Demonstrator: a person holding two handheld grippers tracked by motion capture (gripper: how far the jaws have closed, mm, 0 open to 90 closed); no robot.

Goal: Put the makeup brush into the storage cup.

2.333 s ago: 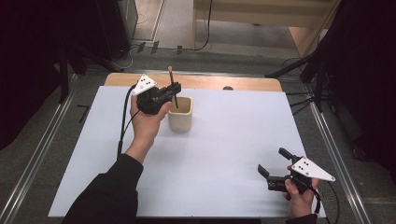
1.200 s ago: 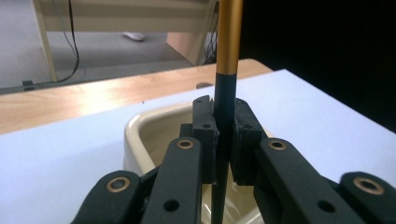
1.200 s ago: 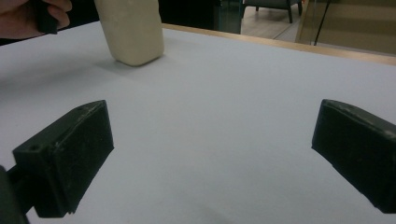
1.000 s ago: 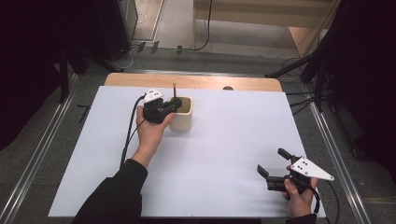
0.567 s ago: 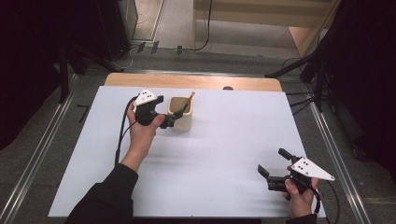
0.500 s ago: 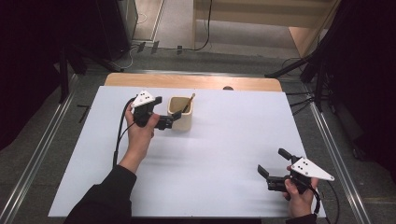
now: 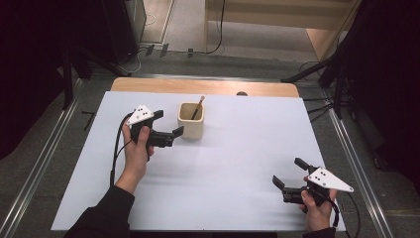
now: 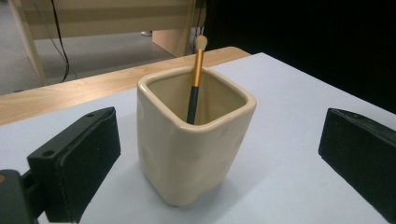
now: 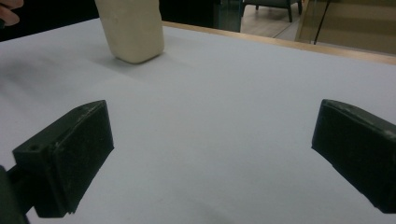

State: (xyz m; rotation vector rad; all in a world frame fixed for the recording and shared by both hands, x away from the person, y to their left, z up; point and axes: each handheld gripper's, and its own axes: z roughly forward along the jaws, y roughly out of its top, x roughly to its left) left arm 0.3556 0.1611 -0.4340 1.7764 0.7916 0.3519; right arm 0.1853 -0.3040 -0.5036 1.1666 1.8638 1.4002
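Observation:
A cream square ceramic cup (image 7: 191, 120) (image 8: 195, 135) stands upright on the white table (image 7: 233, 158). A small brush (image 7: 197, 107) (image 8: 196, 77) with a gold and dark handle leans inside it, bristle tip up. Just left of the cup my left gripper (image 7: 168, 124) (image 8: 219, 154) is open, its jaws wide and apart from the cup, holding nothing. My right gripper (image 7: 289, 173) (image 9: 212, 158) rests open near the table's front right corner, nothing between its jaws. The cup (image 9: 131, 28) sits far ahead in the right gripper view.
A wooden strip (image 7: 203, 87) runs along the table's far edge. Metal rails (image 7: 42, 163) flank both sides of the table. A wooden bench (image 8: 84, 18) and cables lie on the floor beyond. A black cable (image 7: 116, 148) trails from the left gripper.
My left gripper lowered the brush into the cup, opened and let it go, then drew back to the left. The brush now leans in the cup. The right gripper stayed put.

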